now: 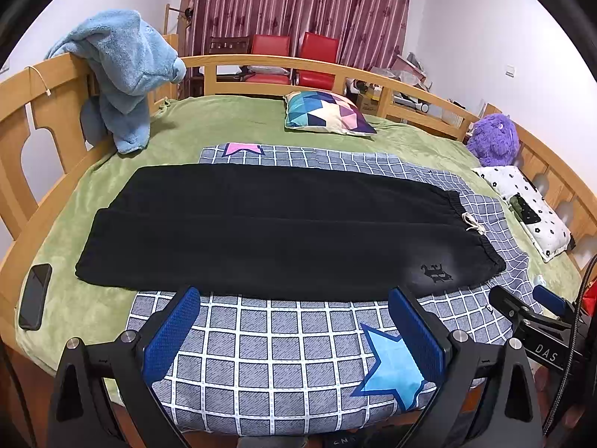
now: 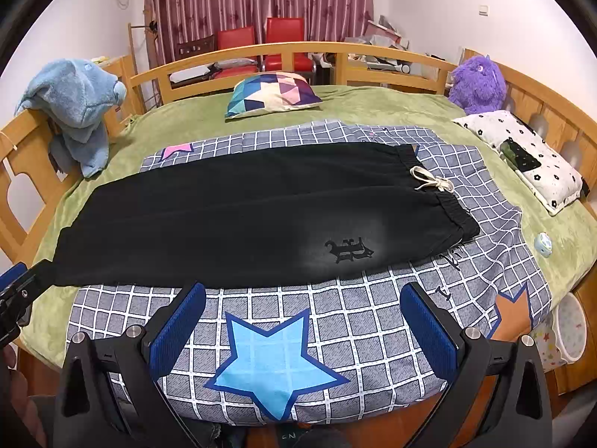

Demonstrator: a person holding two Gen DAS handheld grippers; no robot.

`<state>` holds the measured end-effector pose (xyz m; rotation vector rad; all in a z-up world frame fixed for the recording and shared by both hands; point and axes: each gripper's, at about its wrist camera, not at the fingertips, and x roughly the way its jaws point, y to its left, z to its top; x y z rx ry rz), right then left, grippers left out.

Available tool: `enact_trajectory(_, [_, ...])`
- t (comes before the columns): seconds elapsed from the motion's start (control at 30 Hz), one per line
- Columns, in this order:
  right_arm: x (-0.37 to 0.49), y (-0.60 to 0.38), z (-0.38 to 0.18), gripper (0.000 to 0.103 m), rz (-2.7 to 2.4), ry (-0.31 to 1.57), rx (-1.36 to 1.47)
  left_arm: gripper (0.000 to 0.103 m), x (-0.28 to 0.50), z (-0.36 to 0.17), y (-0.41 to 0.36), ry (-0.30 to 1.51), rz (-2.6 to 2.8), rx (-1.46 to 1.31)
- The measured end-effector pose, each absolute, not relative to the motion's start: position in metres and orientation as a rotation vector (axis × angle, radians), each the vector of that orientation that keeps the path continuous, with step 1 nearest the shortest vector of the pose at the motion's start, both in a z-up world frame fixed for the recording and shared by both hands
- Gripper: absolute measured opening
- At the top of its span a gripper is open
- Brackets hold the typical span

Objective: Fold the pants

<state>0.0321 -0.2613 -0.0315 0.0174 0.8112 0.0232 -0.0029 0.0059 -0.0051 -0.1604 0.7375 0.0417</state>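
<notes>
Black pants (image 1: 283, 227) lie flat across a grey checked quilt (image 1: 291, 354) on the bed, legs side by side, waistband with a white drawstring (image 1: 472, 224) at the right, cuffs at the left. In the right wrist view the pants (image 2: 242, 212) show a dark printed logo (image 2: 349, 251) near the front edge. My left gripper (image 1: 294, 298) is open and empty just in front of the near edge of the pants. My right gripper (image 2: 302, 295) is open and empty, also short of the near edge; it shows at the right of the left wrist view (image 1: 522, 304).
A black phone (image 1: 35, 296) lies on the green blanket at the left. A blue plush (image 1: 123, 71) hangs on the wooden bed rail. A patterned pillow (image 1: 324, 112), a purple plush (image 1: 492, 140) and a white flowered pillow (image 1: 530, 205) lie at the back and right. A small round object (image 2: 543, 244) lies at the right.
</notes>
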Motion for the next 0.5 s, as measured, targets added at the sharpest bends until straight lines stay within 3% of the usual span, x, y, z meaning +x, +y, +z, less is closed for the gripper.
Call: enact_trajectory(0.5, [0.0323,-0.2613,-0.0311,0.102,0.023,0.812,0.018,0.101,-0.0022,-0.0046,0.0066,0.738,0.041,-0.16])
